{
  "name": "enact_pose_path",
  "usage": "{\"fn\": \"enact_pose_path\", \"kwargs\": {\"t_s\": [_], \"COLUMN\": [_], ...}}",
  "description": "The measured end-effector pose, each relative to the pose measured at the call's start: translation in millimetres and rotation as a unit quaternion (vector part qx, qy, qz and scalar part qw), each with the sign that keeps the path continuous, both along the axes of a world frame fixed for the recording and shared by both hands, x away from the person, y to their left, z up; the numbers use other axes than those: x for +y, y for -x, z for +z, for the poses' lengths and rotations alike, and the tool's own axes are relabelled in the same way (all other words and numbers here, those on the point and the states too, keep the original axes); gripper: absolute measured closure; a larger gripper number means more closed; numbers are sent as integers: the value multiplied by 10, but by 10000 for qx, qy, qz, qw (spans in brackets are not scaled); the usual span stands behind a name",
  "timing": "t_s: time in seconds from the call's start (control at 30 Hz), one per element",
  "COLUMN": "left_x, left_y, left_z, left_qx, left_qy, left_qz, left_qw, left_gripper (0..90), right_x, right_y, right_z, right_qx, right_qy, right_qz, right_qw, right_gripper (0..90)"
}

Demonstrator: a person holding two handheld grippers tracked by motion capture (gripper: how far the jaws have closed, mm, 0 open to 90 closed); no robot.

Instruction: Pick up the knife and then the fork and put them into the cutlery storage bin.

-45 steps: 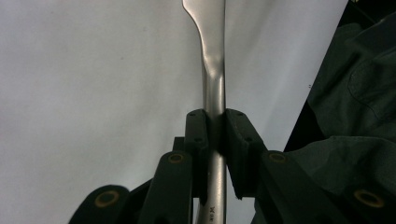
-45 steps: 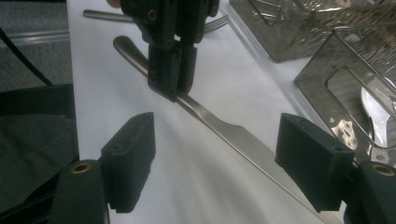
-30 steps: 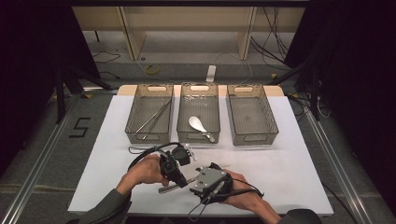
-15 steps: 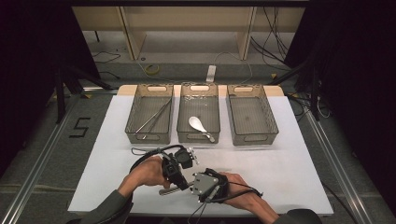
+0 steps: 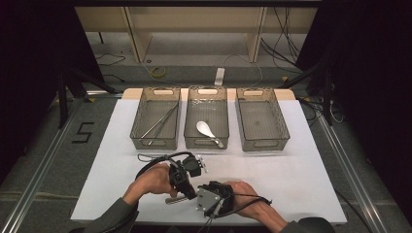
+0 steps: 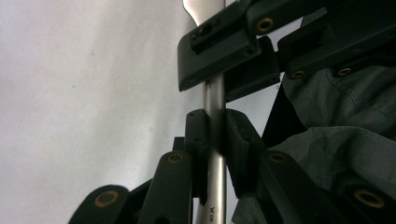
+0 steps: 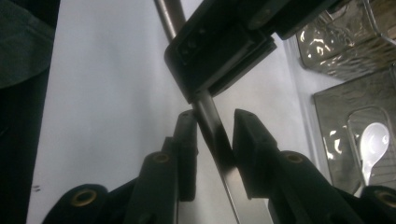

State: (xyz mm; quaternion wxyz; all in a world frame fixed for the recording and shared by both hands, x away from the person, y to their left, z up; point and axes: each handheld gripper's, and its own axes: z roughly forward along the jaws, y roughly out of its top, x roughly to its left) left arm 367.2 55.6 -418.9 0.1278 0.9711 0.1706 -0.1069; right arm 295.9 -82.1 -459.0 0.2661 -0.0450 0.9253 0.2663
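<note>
Left hand-held gripper (image 6: 212, 154) clamped on a metal utensil handle (image 6: 214, 100) at lower centre, right hand-held gripper (image 7: 212, 140) jaws apart around it, white surface (image 5: 301, 165) beneath

- Three mesh baskets in a row at the far side of the table: the left basket (image 5: 155, 124), the middle basket (image 5: 207, 122) and the right basket (image 5: 263, 125).
- One white spoon (image 5: 205, 130), in the middle basket.
- One pair of thin metal sticks (image 5: 160, 122), in the left basket.
- One metal utensil handle (image 6: 215, 154), down by the hands.
- Two grippers: the left gripper (image 5: 186, 190) and the right gripper (image 5: 194, 195).
- One white table sheet (image 5: 301, 165).
</note>
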Motion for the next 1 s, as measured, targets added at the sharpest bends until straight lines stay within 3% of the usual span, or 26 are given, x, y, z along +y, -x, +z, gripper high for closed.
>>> {"fn": "enact_pose_path", "kwargs": {"t_s": [0.03, 0.13, 0.17, 0.27, 0.33, 0.53, 0.6, 0.67, 0.83, 1.0], "left_x": [2, 11, 19, 45, 42, 26, 37, 68, 146, 249], "left_y": [0, 0, -4, -35, -42, -36, -40, -64, -89, -116], "left_z": [2, 14, 19, 6, -14, -38, -17, 31, 125, 208], "left_qx": [-6, 9, 28, 147, 176, 134, 71, -55, -261, -447], "left_qy": [7, 79, 145, 279, 294, 317, 373, 486, 609, 787], "left_qz": [-25, -27, -16, -13, -30, -52, 37, 219, 386, 598], "left_qw": [10000, 10000, 9999, 9995, 9994, 9994, 9993, 9986, 9971, 9941], "left_gripper": [792, 791, 790, 789, 788, 779, 763, 724, 634, 584], "right_x": [-4, 2, 2, -3, -4, -14, -24, -34, -35, -70], "right_y": [-13, 26, 11, 21, 16, 2, 18, -11, -9, -51], "right_z": [15, -1, 11, 7, 9, 4, 4, 14, -32, 13], "right_qx": [-167, -221, -336, -257, -327, -219, -92, -96, -85, 54], "right_qy": [159, 245, 324, 312, 408, 541, 416, 400, 547, 396], "right_qz": [146, 217, 398, 459, 534, 586, 429, 460, 383, 257], "right_qw": [9996, 9992, 9981, 9981, 9972, 9966, 9982, 9981, 9977, 9989], "right_gripper": [743, 783, 802, 822, 826, 833, 834, 836, 839, 840]}}
